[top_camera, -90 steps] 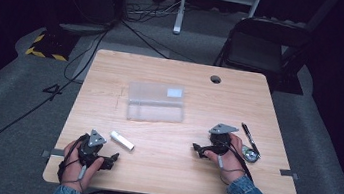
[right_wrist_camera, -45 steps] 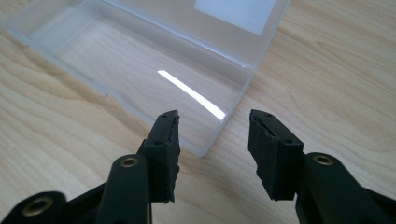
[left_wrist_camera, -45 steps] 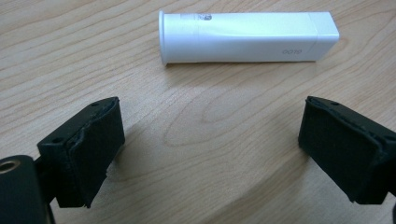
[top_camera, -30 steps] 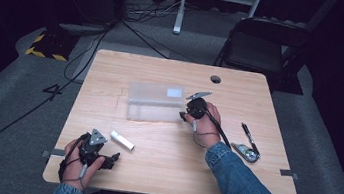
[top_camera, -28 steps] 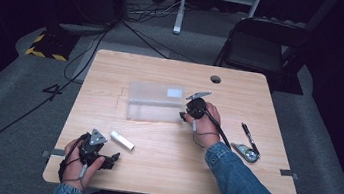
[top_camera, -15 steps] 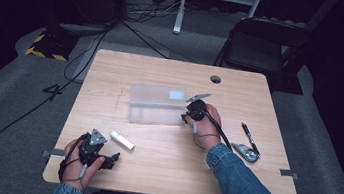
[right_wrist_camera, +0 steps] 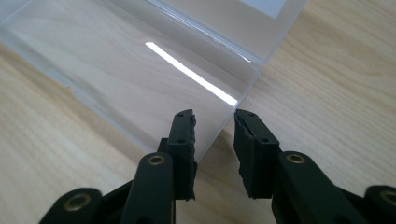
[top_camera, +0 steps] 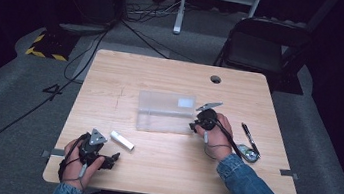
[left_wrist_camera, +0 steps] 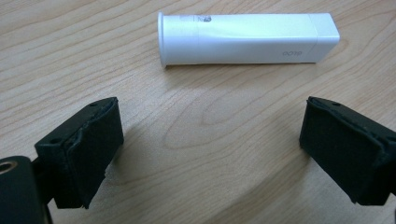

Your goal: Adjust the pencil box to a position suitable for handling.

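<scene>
I sat at a light wooden table (top_camera: 172,79) with a two-jaw gripper in each hand. My right gripper (right_wrist_camera: 215,140) had reached to the right end of a clear plastic case (top_camera: 165,112) lying opened near the table's middle, base nearer me and lid hinged flat behind it. The jaws straddled the base's thin end wall close to its hinge corner, one pad inside the tray, the other outside over bare wood. A narrow gap stood between the pads, so they were not yet pinching; I could not tell whether either pad brushed the plastic. I judged I held them that way to clamp the wall and steady or shift the case, since a light empty tray slides easily.

My left gripper (top_camera: 110,159) rested at the near left edge, jaws spread wide apart and holding nothing. Just ahead of them a white tube (left_wrist_camera: 247,38) lay on its side across my line of reach, flanged end at one side, square cap at the other, apart from both pads. Lying crosswise like that, it suited a grip across its middle, probably to carry it into the case.

A black pen (top_camera: 247,135) and a small metal object (top_camera: 248,153) lay right of my right hand, untouched
</scene>
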Action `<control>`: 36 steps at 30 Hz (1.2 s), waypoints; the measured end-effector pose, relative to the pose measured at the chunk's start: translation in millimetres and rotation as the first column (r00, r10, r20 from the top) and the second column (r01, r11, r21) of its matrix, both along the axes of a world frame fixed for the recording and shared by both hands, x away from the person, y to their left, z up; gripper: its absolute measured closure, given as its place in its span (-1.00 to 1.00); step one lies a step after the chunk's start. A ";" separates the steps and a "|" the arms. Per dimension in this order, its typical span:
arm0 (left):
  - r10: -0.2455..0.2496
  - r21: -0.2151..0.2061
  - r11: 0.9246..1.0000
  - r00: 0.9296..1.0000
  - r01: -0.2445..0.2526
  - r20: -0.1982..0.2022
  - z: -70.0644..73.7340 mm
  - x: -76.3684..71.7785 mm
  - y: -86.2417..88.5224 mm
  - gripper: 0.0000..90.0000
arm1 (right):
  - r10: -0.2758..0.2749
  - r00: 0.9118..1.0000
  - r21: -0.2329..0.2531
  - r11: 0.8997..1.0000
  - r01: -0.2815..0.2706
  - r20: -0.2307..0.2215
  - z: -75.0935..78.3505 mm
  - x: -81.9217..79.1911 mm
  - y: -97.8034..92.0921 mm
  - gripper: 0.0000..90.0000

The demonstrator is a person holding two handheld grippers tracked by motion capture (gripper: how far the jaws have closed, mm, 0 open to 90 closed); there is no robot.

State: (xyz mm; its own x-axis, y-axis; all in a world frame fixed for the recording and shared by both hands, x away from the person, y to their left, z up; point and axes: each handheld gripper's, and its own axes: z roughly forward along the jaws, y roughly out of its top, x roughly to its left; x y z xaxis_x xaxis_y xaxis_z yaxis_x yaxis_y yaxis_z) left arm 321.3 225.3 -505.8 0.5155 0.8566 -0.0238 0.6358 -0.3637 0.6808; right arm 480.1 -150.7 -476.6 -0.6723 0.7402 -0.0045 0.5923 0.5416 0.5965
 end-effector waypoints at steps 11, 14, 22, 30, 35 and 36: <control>-0.005 -0.001 1.000 1.000 0.005 -0.001 -0.1 0.3 0.0 -0.86 | 0.000 1.000 0.043 0.999 0.000 0.010 0.0 -34.6 -27.6 0.41; -0.014 0.000 1.000 1.000 0.014 -0.001 -0.1 0.8 0.9 -0.87 | -0.001 1.000 0.045 0.999 0.000 0.018 -0.6 -43.4 -36.0 0.38; -0.016 0.001 1.000 1.000 0.016 -0.002 -0.1 1.1 1.0 -0.87 | 0.006 1.000 0.071 0.997 -0.008 0.031 -2.4 -71.1 -57.8 0.31; -0.012 -0.005 1.000 1.000 0.012 -0.007 -0.3 1.1 0.4 -0.88 | 0.026 0.998 0.087 0.996 -0.031 0.065 -5.0 -96.9 -72.9 0.30; -0.013 -0.004 1.000 1.000 0.013 -0.008 -0.3 1.4 0.4 -0.88 | 0.045 0.997 0.084 0.995 -0.050 0.060 -4.1 -106.2 -76.8 0.30; -0.015 -0.001 1.000 1.000 0.015 -0.006 -0.2 1.8 0.6 -0.89 | 0.052 0.997 0.086 0.995 -0.057 0.059 -4.2 -111.0 -78.0 0.30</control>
State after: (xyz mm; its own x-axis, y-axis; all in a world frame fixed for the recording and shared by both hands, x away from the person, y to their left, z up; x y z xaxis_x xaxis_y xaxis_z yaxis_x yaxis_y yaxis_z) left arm 323.1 225.9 -506.0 0.5283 0.8486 -0.0273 0.6340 -0.3729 0.6775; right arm 369.0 -228.7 -480.9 -0.7123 0.7016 0.0194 0.5271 0.5165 0.6748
